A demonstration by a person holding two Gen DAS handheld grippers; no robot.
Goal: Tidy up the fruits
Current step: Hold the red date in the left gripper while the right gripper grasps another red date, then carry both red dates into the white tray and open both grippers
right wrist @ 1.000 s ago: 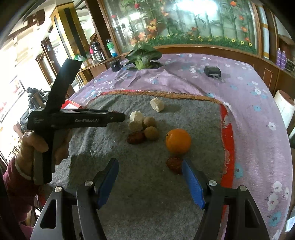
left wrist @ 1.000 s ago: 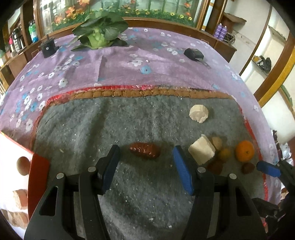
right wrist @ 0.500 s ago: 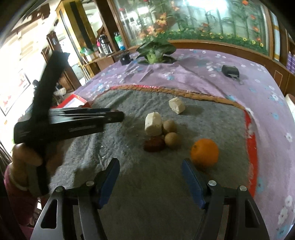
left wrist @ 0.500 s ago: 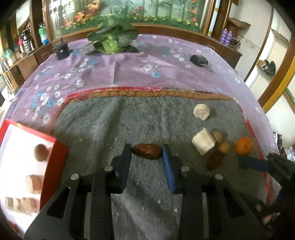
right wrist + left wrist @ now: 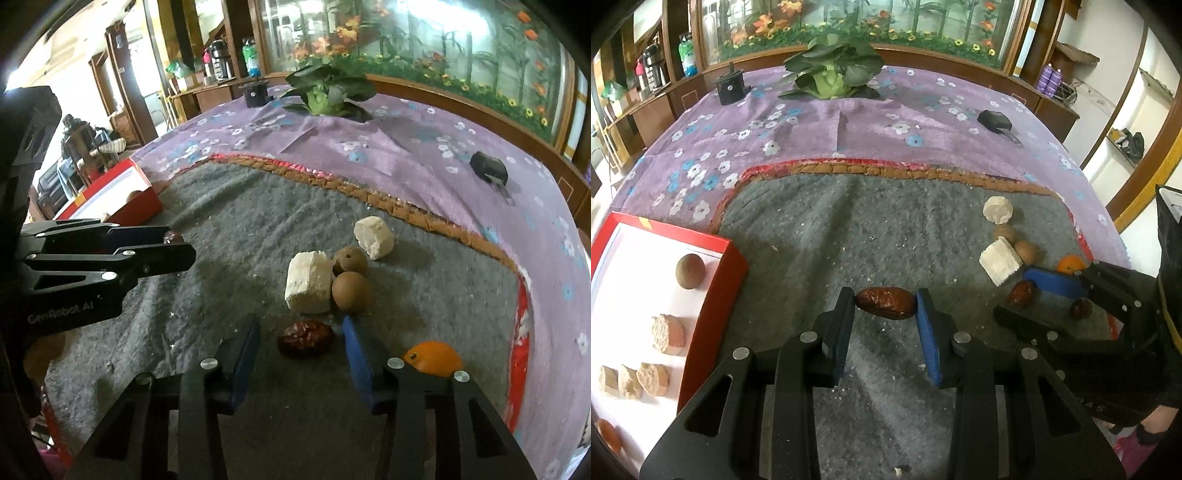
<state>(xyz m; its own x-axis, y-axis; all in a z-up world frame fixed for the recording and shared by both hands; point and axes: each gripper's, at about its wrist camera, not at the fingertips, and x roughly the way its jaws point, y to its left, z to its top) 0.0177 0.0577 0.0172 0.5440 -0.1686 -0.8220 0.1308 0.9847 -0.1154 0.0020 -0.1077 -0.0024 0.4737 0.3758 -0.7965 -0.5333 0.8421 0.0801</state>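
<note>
My left gripper is shut on a red date and holds it above the grey felt mat. A red tray with a white inside lies to its left and holds a brown longan and several pale fruit pieces. My right gripper is open, its jaws on either side of a second red date that lies on the mat. Beyond it lie a white block, two longans, a white chunk and an orange. A third date shows behind the right gripper.
The mat lies on a purple flowered tablecloth. At the far side stand a leafy green vegetable, a small black device and a black object. Wooden cabinets ring the table.
My left gripper closed on the date and lifted it, and the red tray came further into view. My right gripper moved forward from the orange until it straddles the second date.
</note>
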